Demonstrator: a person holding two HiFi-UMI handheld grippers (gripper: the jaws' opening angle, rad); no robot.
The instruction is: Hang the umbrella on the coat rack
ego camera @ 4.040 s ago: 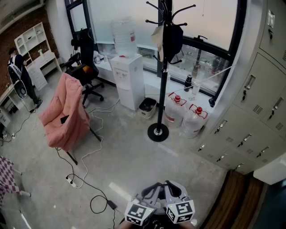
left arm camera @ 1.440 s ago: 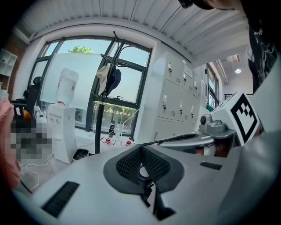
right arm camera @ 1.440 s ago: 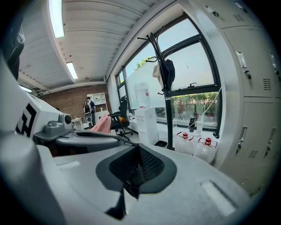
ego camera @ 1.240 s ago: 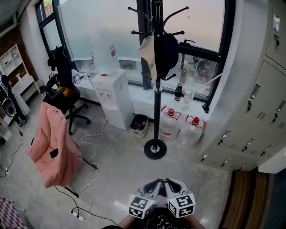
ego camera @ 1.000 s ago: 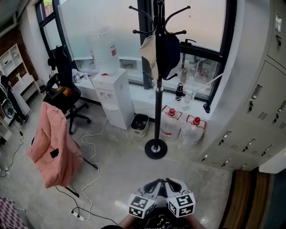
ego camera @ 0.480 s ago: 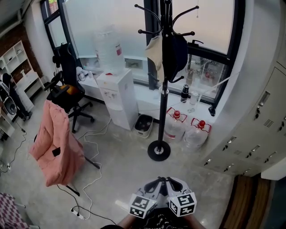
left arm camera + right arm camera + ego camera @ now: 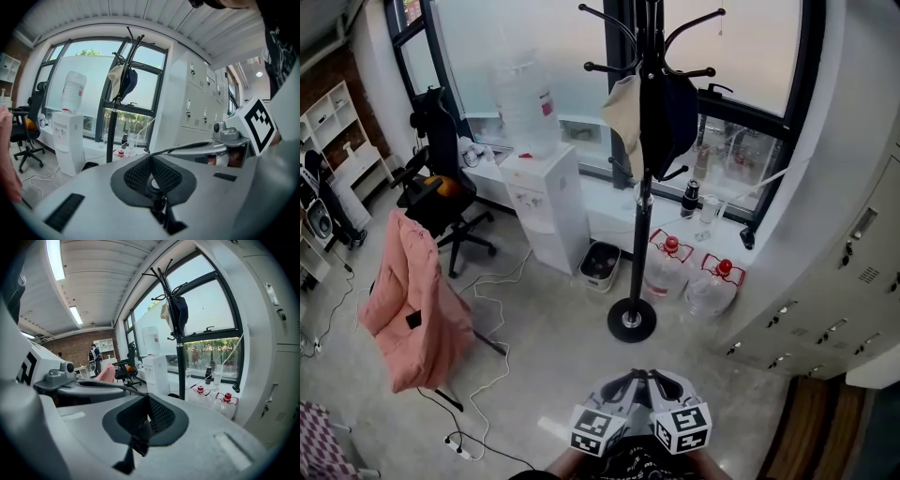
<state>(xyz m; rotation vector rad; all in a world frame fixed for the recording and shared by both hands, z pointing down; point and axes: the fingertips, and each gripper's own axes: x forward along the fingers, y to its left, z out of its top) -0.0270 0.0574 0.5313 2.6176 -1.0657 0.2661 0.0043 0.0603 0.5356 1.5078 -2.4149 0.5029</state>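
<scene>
The black coat rack [image 7: 642, 187] stands ahead by the window, with a dark bag and a beige thing on its hooks; it also shows in the left gripper view [image 7: 112, 117] and the right gripper view [image 7: 179, 348]. My left gripper [image 7: 623, 386] and right gripper [image 7: 661, 384] sit side by side at the bottom of the head view, well short of the rack's base [image 7: 631, 321]. Both are shut. A thin dark strap [image 7: 157, 187] is pinched in the left gripper [image 7: 151, 159], and a similar strap [image 7: 139, 433] hangs from the right gripper [image 7: 147, 401]. The umbrella's body is hidden under the grippers.
A white water dispenser [image 7: 553, 202] and a bin [image 7: 602, 264] stand left of the rack, two water jugs [image 7: 686, 272] right of it. A pink-draped chair [image 7: 417, 300], an office chair [image 7: 441, 187] and floor cables [image 7: 487, 375] lie left. Grey lockers [image 7: 853, 281] line the right.
The coat rack has drawn nearer and larger in the head view. Both grippers stay shut and pressed together at the bottom of the view.
</scene>
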